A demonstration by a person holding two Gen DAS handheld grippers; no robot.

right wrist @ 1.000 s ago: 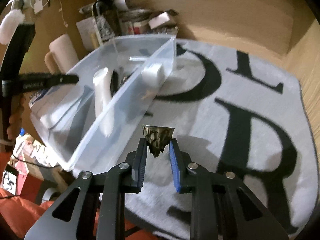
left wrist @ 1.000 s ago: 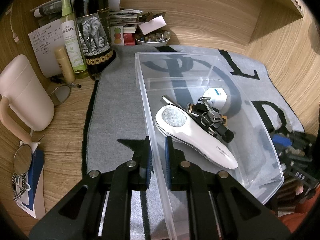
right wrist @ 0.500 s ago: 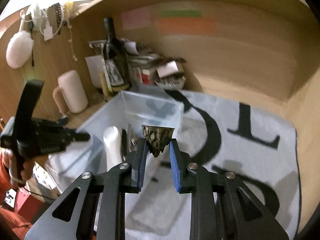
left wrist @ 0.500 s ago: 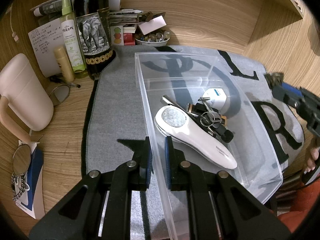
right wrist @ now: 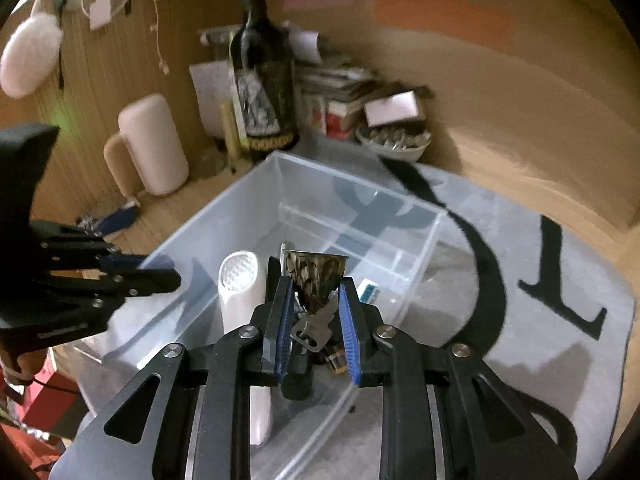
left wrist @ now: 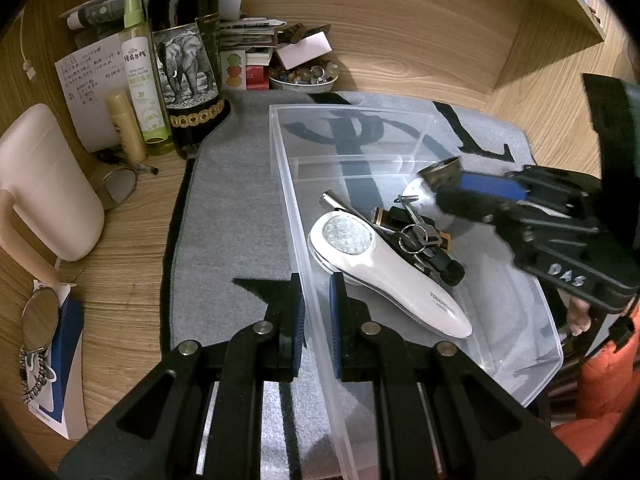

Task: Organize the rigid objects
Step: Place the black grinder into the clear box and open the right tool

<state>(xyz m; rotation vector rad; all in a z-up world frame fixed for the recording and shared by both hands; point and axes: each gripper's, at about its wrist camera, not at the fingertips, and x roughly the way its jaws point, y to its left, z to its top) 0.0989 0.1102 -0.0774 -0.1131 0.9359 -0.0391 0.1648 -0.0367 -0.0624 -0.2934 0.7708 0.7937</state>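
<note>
Now the left gripper [left wrist: 316,312] slants down at the clear bin [left wrist: 288,184], its jaws pinched on the bin's left wall. Over the bin's middle, the right gripper [right wrist: 314,300] angles downward, clamped on a small dark metal cup [right wrist: 314,278], above the keys [left wrist: 416,236] and white handheld device [left wrist: 384,272] inside.

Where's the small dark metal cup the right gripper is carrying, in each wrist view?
Left wrist: the metal cup is right of centre, at the right gripper's tip, above the clear bin.
Right wrist: bottom centre, clamped between the blue pads.
Shared landmark: the wine bottle.
</note>
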